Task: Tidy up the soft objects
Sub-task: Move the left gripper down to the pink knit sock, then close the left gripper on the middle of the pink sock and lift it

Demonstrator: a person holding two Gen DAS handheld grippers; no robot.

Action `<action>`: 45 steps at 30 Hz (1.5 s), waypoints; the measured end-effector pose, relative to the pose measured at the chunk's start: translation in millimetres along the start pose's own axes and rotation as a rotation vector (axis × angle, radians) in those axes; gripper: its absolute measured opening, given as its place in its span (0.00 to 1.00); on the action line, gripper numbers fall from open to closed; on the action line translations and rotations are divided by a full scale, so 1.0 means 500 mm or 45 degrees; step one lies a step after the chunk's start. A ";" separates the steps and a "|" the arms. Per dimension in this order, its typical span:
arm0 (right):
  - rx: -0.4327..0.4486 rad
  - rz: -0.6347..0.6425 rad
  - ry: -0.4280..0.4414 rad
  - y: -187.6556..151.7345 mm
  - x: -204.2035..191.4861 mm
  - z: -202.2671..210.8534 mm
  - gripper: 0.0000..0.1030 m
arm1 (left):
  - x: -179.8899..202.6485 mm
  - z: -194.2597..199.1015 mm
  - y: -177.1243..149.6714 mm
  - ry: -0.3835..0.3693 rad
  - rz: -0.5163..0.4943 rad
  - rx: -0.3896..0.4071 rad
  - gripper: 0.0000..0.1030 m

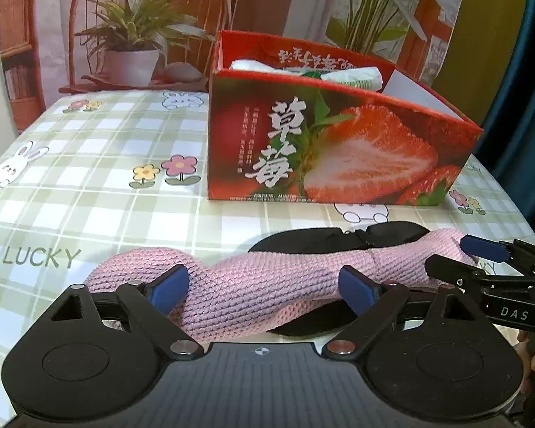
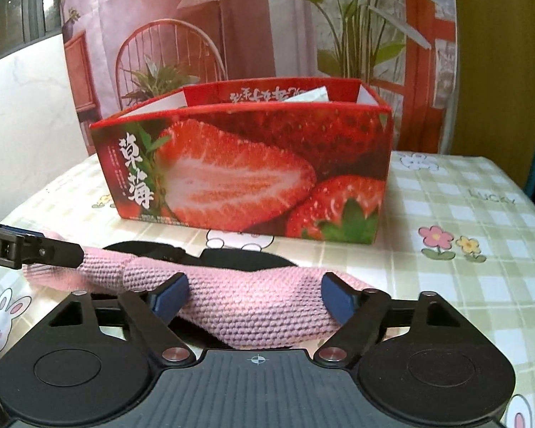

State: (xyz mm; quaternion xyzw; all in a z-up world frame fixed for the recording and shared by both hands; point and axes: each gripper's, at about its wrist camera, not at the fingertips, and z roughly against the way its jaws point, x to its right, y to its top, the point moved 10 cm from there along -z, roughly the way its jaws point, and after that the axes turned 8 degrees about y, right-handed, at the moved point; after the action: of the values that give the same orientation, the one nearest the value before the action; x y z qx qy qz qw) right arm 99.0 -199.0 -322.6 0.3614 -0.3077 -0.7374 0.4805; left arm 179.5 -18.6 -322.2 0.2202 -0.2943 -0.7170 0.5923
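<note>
A pink knitted piece (image 1: 267,285) lies stretched across the table over a black soft item (image 1: 324,239), in front of the red strawberry box (image 1: 339,149). My left gripper (image 1: 267,289) is open, its blue pads on either side of the pink piece's left half. My right gripper (image 2: 255,296) is open too, straddling the right half of the pink piece (image 2: 253,303); it shows at the right of the left wrist view (image 1: 478,260). The black item (image 2: 232,256) peeks out behind. The box (image 2: 249,171) holds white and green soft things (image 1: 353,76).
The table has a green checked cloth (image 1: 89,196) with bunnies and flowers. A printed backdrop with a chair and plants (image 1: 135,35) stands behind the box. The table's right edge (image 2: 524,192) is near a dark curtain.
</note>
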 end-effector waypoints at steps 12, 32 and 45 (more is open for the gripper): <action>-0.022 -0.029 0.048 -0.021 0.004 -0.020 0.64 | -0.005 -0.030 -0.027 -0.056 0.064 -0.054 0.82; -0.021 -0.035 0.053 -0.023 0.005 -0.028 0.64 | -0.005 -0.038 -0.029 -0.059 0.056 -0.038 0.81; -0.042 -0.023 0.092 -0.022 -0.018 -0.015 0.40 | 0.008 -0.011 -0.019 -0.091 0.031 -0.006 0.44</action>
State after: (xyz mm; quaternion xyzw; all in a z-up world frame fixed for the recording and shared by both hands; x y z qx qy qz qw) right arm 102.3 -187.3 -333.5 0.3827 -0.2745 -0.7332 0.4906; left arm 175.5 -22.1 -332.6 0.1895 -0.3161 -0.7179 0.5906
